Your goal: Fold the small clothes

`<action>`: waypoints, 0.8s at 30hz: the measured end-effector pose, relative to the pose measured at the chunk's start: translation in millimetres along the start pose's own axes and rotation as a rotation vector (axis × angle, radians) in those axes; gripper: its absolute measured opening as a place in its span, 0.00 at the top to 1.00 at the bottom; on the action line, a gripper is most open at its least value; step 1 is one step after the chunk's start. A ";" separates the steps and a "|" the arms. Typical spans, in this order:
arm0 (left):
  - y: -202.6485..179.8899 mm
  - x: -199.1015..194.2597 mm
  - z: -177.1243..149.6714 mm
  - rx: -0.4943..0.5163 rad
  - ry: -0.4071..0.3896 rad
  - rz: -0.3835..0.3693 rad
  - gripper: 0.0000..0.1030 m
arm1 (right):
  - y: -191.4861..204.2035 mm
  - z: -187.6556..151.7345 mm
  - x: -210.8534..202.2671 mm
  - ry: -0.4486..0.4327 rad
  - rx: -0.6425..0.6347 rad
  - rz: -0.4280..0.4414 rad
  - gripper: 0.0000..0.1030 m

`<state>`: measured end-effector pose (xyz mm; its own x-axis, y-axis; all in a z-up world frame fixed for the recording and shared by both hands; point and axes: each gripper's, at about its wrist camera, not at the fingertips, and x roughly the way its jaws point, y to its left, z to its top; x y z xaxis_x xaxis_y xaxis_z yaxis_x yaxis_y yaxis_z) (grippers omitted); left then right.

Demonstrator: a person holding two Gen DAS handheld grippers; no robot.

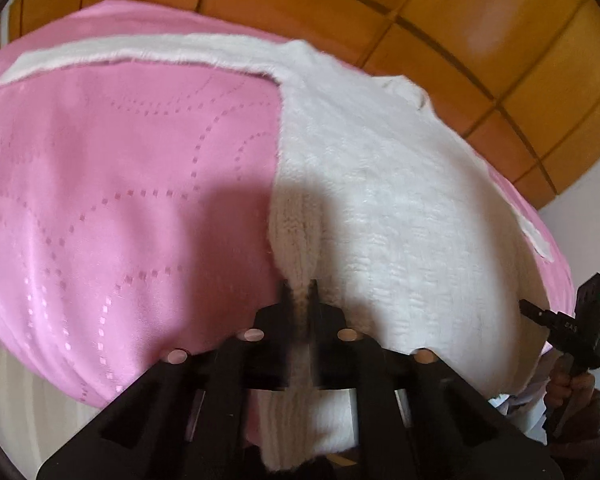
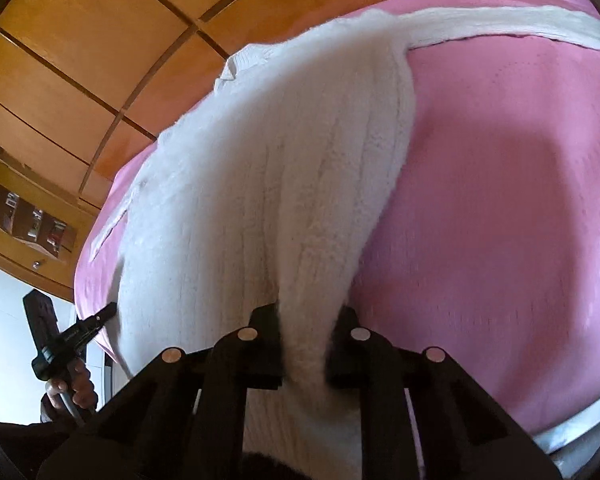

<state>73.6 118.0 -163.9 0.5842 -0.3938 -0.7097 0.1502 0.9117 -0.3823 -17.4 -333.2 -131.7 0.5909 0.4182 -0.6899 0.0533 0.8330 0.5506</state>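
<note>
Sweater (image 1: 380, 184) lies spread on the pink bedcover (image 1: 120, 180) — soft, limp knit, so keep your left gripper (image 1: 299, 286) and right gripper (image 2: 305, 312) pinched on its hem corners — lift evenly.

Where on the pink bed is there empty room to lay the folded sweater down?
The widest bare patch of the pink bedcover lies between the white sweater body and its long sleeve stretched along the far edge. The sweater's own side is crowded: it runs close to the cover's edge, and the left gripper and right gripper pinch its near hem.
</note>
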 end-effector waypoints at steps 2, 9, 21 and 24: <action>0.3 -10.9 0.6 0.030 -0.013 -0.003 0.96 | 11.1 -0.3 -18.8 -0.049 -0.032 0.011 0.90; 6.1 -1.8 -7.8 0.088 0.058 0.075 0.96 | 8.7 -14.7 0.4 0.042 -0.106 -0.123 0.90; -56.3 11.7 63.6 0.180 -0.137 0.039 0.22 | -65.5 29.7 -52.1 -0.172 0.176 -0.103 0.40; -82.3 38.3 68.8 0.253 -0.101 0.047 0.22 | -119.1 58.1 -64.9 -0.270 0.359 -0.142 0.40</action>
<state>138.4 35.9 -118.9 0.6697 -0.3482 -0.6559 0.3080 0.9339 -0.1813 -15.3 -480.6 -125.2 0.7437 0.1603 -0.6490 0.3952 0.6775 0.6203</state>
